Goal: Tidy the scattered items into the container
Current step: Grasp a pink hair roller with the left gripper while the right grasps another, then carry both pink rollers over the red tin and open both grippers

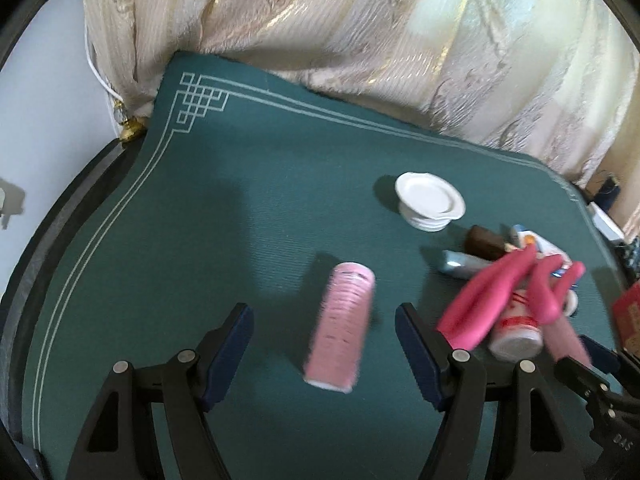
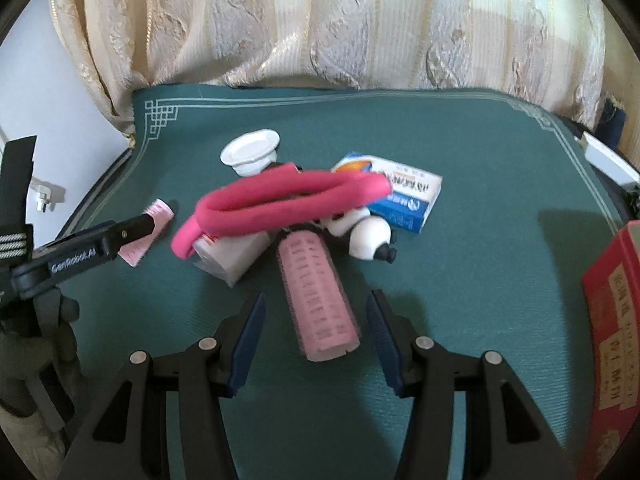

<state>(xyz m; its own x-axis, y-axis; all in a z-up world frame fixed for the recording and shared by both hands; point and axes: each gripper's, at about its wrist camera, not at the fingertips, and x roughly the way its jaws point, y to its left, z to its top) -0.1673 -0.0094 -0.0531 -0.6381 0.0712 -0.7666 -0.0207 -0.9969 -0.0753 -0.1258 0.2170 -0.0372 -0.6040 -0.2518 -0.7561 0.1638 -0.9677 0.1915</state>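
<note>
In the left wrist view a pink hair roller (image 1: 340, 328) lies on the green mat (image 1: 200, 220). My left gripper (image 1: 322, 316) is open and straddles it, with a gap on each side. In the right wrist view a second pink roller (image 2: 316, 292) lies lengthwise between the open fingers of my right gripper (image 2: 317, 300), whose pads do not touch it. Just beyond it is a pile: a looped pink foam curler (image 2: 288, 196), a white bottle (image 2: 232, 252), a panda toy (image 2: 368, 236) and a blue-white box (image 2: 400, 196). A red box (image 2: 612, 320) stands at the right edge.
A white lid (image 2: 252, 152) sits behind the pile. In the left wrist view a brown item (image 1: 484, 242) and a silvery tube (image 1: 460, 264) lie near it. Cream curtains (image 2: 320, 20) hang along the mat's far edge. The mat's left half is bare.
</note>
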